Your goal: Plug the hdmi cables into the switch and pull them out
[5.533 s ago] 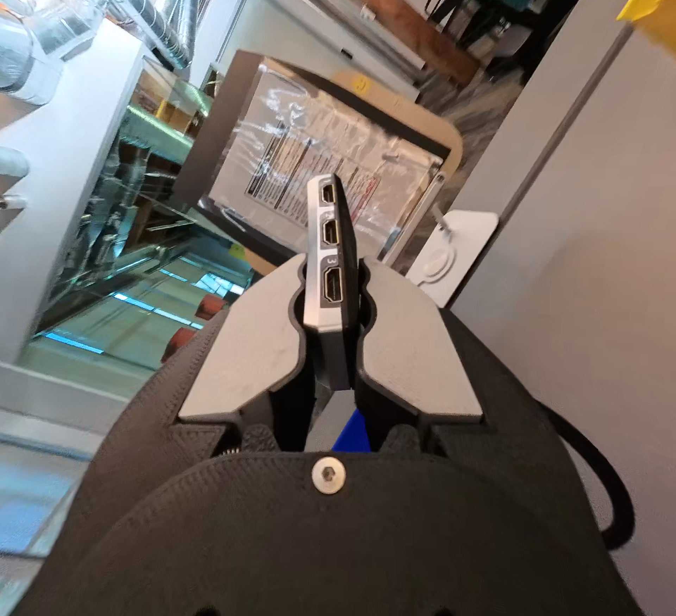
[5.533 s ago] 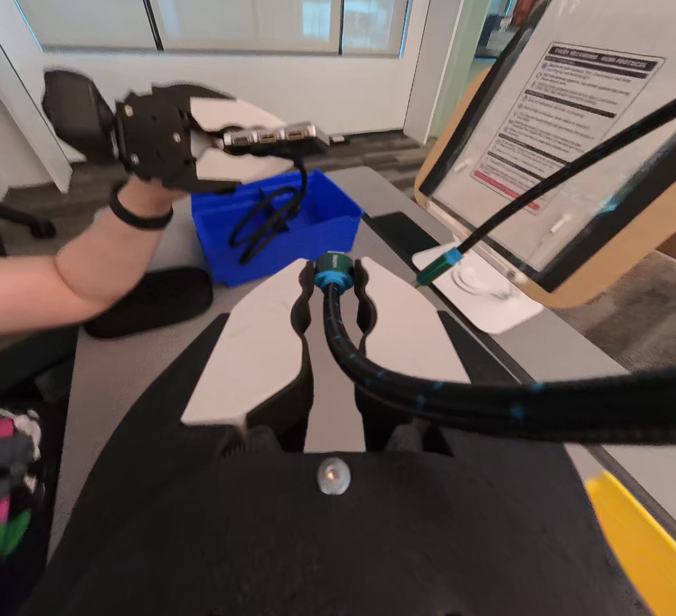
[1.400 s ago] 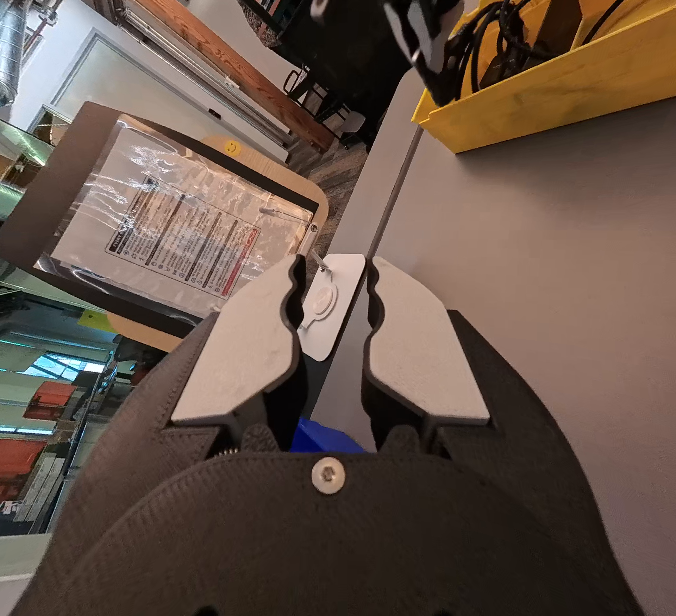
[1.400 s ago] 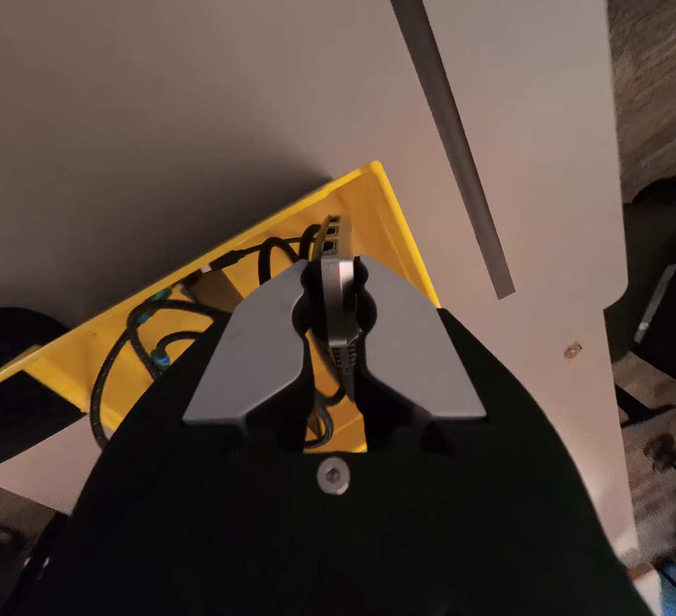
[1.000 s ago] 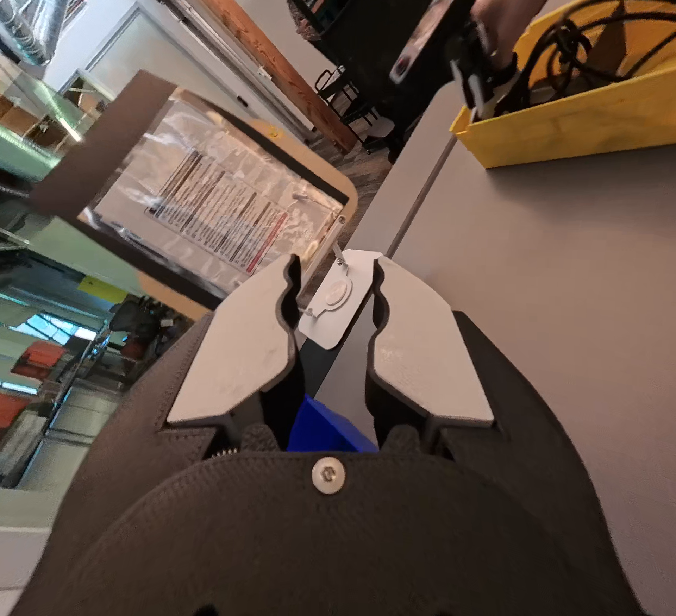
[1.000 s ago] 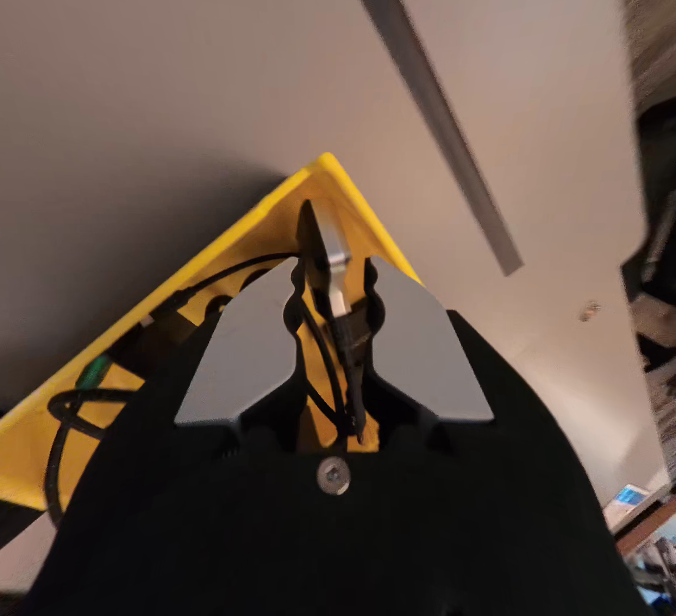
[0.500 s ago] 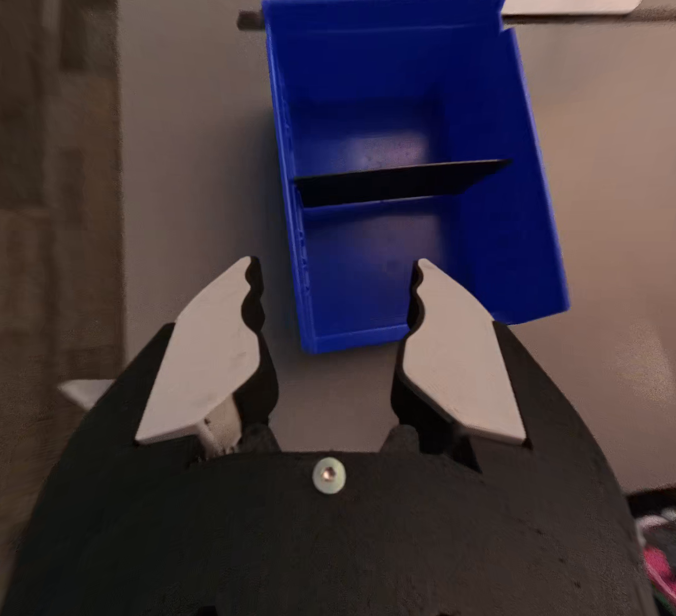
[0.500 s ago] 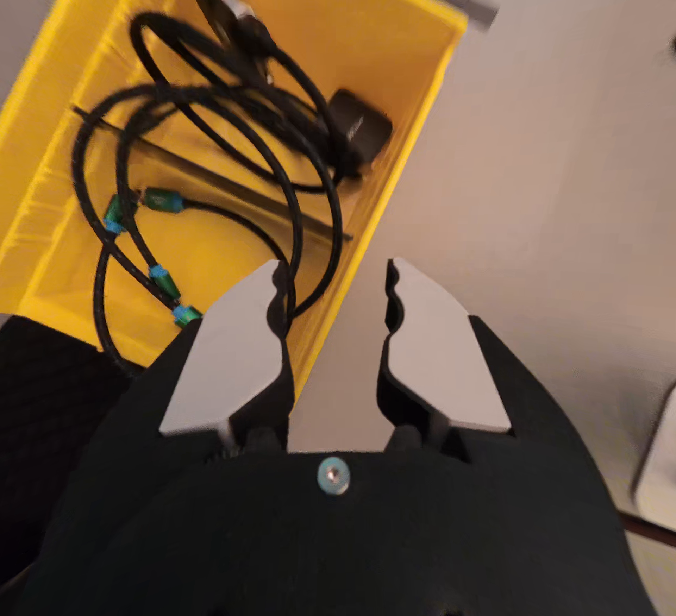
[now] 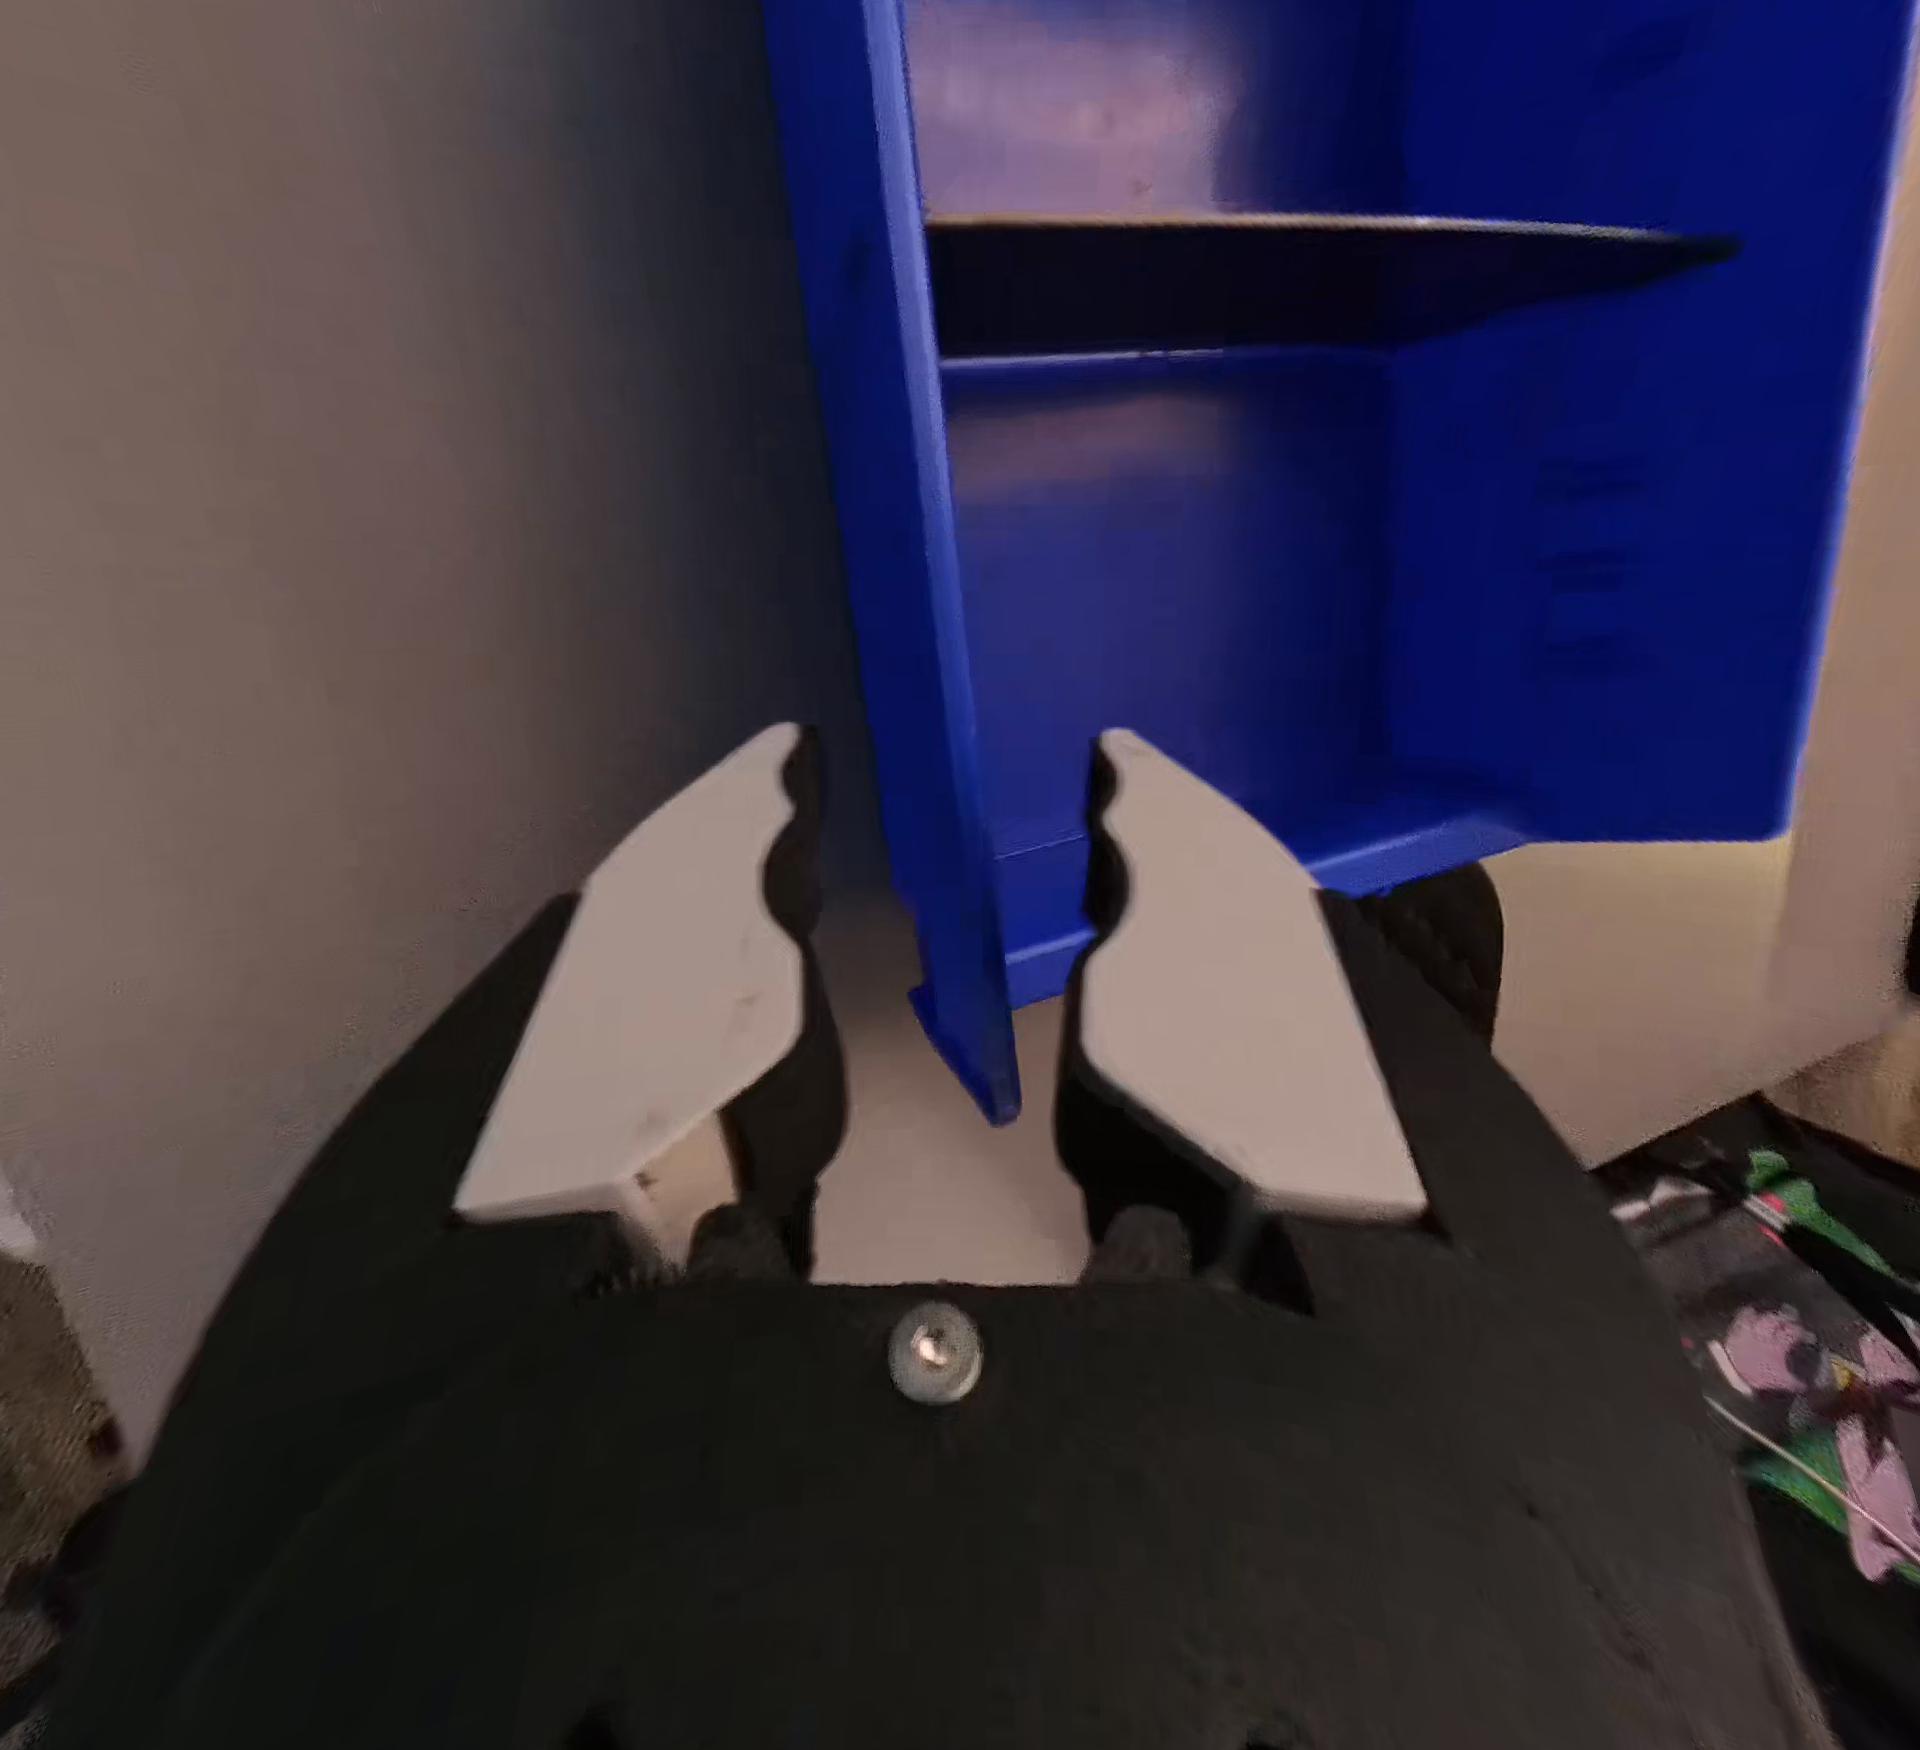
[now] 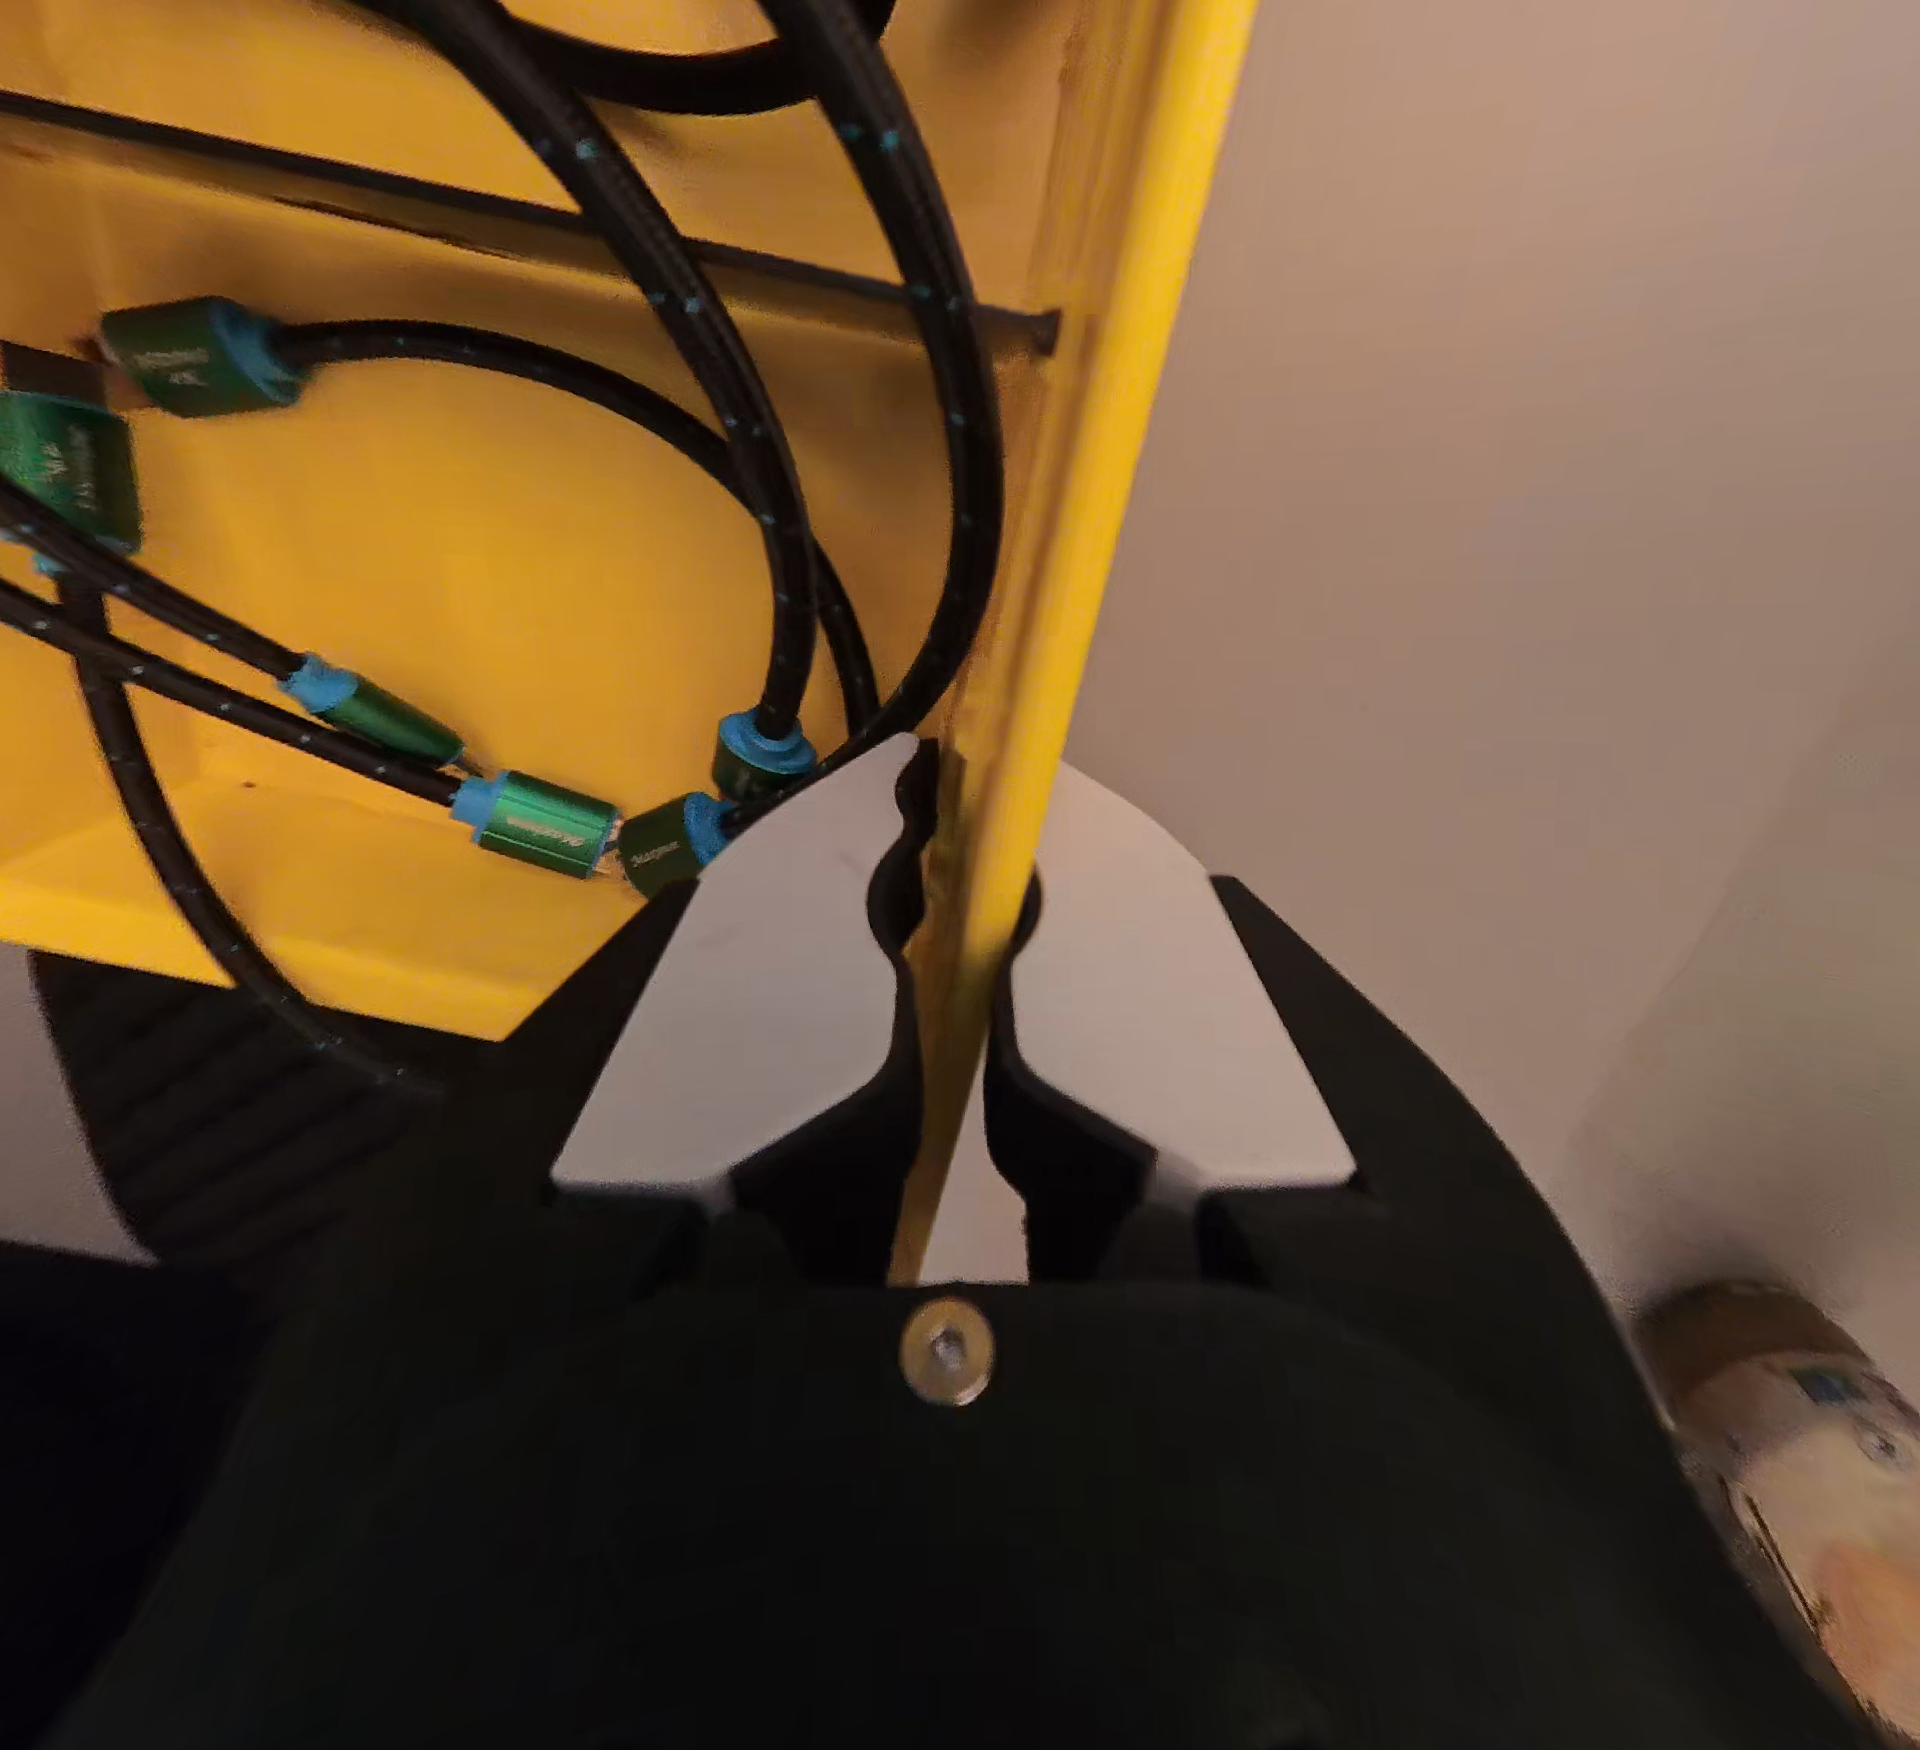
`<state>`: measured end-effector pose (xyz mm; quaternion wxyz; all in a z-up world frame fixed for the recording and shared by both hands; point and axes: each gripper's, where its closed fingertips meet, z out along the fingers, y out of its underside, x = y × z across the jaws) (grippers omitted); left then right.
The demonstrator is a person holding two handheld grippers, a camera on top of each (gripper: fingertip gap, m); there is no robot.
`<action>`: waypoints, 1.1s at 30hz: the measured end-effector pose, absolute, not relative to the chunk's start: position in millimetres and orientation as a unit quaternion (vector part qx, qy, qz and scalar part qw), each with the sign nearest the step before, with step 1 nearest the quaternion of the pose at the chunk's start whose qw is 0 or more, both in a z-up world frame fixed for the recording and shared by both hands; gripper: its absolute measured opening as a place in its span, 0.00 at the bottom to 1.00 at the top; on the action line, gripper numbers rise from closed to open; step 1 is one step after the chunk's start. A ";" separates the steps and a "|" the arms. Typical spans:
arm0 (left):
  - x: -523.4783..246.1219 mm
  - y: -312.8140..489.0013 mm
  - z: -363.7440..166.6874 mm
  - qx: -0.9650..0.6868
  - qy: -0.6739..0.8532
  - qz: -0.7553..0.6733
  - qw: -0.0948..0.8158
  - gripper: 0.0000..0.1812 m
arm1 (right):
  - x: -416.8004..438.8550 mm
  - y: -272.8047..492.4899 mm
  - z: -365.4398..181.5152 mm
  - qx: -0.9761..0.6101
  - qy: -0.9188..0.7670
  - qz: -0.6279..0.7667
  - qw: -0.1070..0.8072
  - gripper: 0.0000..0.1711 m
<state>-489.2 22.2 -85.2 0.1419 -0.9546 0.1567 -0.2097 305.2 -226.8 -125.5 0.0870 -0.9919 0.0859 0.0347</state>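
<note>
Several black braided cables (image 10: 790, 495) with green plugs (image 10: 545, 825) lie coiled in the yellow bin (image 10: 1132, 266), crossing its thin black divider (image 10: 520, 220). Right tongs (image 10: 961, 859) straddle the bin's right wall, closed on it. Left tongs (image 9: 951, 853) straddle the blue bin (image 9: 904, 557) left wall, jaws apart, not touching. Both bins sit on the grey worktop (image 9: 364, 350).
</note>
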 end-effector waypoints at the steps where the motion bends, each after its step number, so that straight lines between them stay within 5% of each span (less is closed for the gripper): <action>1: -484.0 24.8 -88.3 -0.952 0.161 -0.222 0.135 0.17 | 303.0 -226.9 -125.4 -0.993 0.083 0.021 0.082 0.04; 3: -483.5 30.3 -97.8 -0.955 0.175 -0.205 0.121 0.09 | 288.4 -223.2 -125.3 -0.993 0.074 0.031 0.087 0.04; 18: -373.8 5.8 -110.0 -0.938 0.345 -0.044 -0.003 0.06 | 151.1 -136.4 -123.7 -0.987 -0.015 0.016 0.161 0.05; 24: -330.0 -27.6 -109.0 -0.912 0.407 -0.022 -0.038 0.16 | 126.6 -119.2 -115.6 -0.978 -0.022 0.022 0.206 0.08; 29: -338.5 -35.0 -79.9 -0.915 0.402 -0.005 0.008 0.15 | 122.3 -106.8 -7.3 -0.897 -0.031 -0.087 0.433 0.20; 33: -333.0 -20.1 -26.3 -0.907 0.390 0.012 0.158 0.16 | -44.2 -110.7 76.7 -0.730 -0.233 0.112 0.632 0.28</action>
